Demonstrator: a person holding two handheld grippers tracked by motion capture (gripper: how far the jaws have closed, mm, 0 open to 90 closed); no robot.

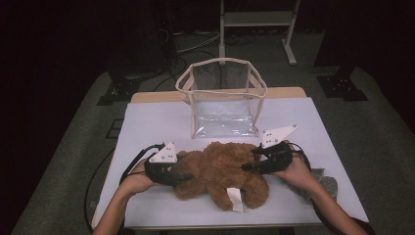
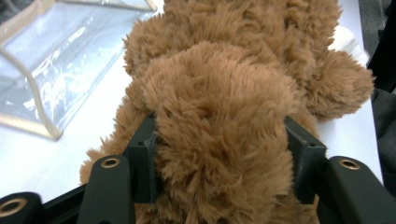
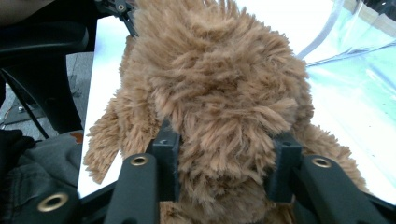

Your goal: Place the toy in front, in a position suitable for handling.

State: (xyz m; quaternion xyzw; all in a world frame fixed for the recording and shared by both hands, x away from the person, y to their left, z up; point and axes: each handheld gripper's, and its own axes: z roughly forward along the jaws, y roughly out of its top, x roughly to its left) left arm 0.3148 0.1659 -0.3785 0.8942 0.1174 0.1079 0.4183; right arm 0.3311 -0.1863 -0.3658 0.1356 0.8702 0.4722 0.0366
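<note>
Two grippers clamp a brown teddy (image 1: 220, 169) lying at lower centre of the high view, on a white table (image 1: 156, 122). The left gripper (image 1: 183, 177) pinches a furry part at the teddy's left end; its own view shows both jaws sunk into the fur. The right gripper (image 1: 247, 166) squeezes the right end likewise. A clear bag (image 1: 222, 98) stands open just above the teddy.

Fluffy brown teddy bear (image 1: 220, 169) lies sprawled on the white table, white tag out
</note>
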